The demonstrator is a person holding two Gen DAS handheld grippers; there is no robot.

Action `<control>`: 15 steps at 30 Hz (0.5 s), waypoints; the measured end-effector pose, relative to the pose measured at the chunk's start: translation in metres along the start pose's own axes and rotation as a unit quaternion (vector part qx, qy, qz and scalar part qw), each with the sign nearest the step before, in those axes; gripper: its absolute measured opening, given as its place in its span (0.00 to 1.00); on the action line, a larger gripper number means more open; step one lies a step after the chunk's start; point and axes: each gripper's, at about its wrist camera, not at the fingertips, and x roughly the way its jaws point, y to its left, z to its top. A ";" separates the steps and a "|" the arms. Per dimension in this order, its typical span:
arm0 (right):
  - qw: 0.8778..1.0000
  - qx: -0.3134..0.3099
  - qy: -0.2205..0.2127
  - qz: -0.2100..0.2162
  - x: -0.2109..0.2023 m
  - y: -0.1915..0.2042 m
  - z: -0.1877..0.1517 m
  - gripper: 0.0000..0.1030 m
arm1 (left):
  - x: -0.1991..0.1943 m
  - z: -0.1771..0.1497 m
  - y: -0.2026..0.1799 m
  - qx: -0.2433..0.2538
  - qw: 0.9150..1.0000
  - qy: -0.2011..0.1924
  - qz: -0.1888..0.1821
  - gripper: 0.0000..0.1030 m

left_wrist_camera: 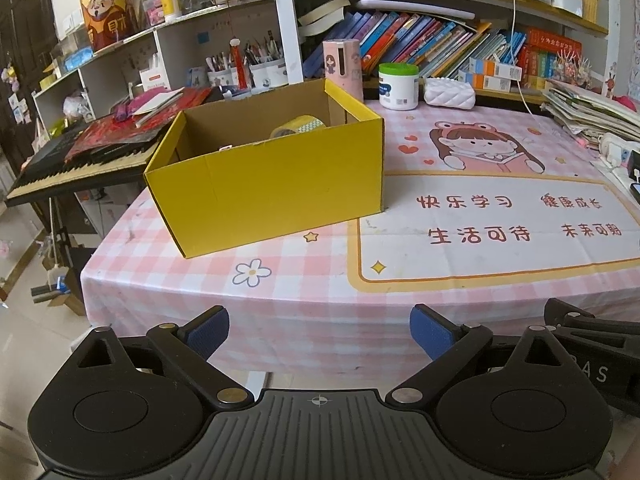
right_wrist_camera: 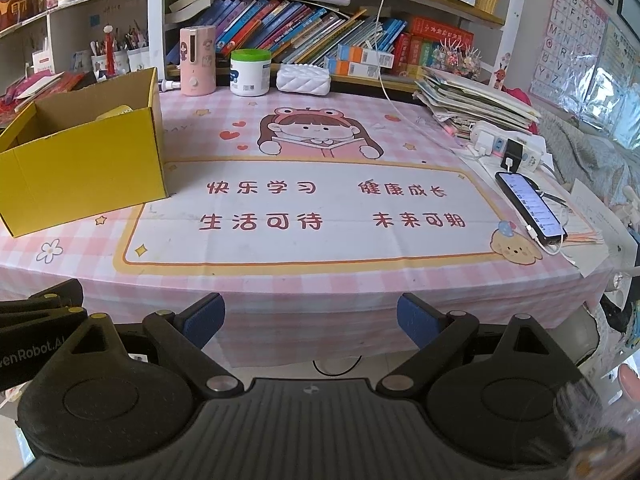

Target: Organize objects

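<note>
- Both our left hand-held gripper (left_wrist_camera: 319,330) and right hand-held gripper (right_wrist_camera: 311,318) hang wide open and empty, short of the surface (right_wrist_camera: 320,280).
- The yellow box (left_wrist_camera: 276,184) sits at the surface's left corner, a tape roll (left_wrist_camera: 298,126) inside.
- Reaching past it for the green-lidded jar (right_wrist_camera: 250,72) could knock the pink dispenser (right_wrist_camera: 197,60) over.
- A sweep right risks snagging the charging phone (right_wrist_camera: 530,208).

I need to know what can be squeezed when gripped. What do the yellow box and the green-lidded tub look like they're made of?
The yellow box looks like corrugated cardboard: matte yellow outside, plain brown inside, with folded creases and thin cut edges. It would probably dent under pressure. The green-lidded tub appears to be smooth, slightly glossy white plastic with a printed label and a green lid, likely rigid, though its wall thickness can't be judged.
</note>
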 end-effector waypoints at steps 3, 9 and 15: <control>1.000 0.000 0.002 0.001 0.000 0.000 0.001 0.91 | 0.000 0.000 0.000 -0.001 1.000 0.000 -0.002 0.96; 1.000 0.000 0.004 -0.001 0.001 0.000 0.001 0.91 | 0.002 -0.001 -0.001 -0.003 1.000 0.001 -0.010 0.96; 1.000 0.001 0.006 0.001 0.004 -0.001 0.001 0.91 | 0.002 0.000 -0.002 -0.004 1.000 0.000 -0.012 0.96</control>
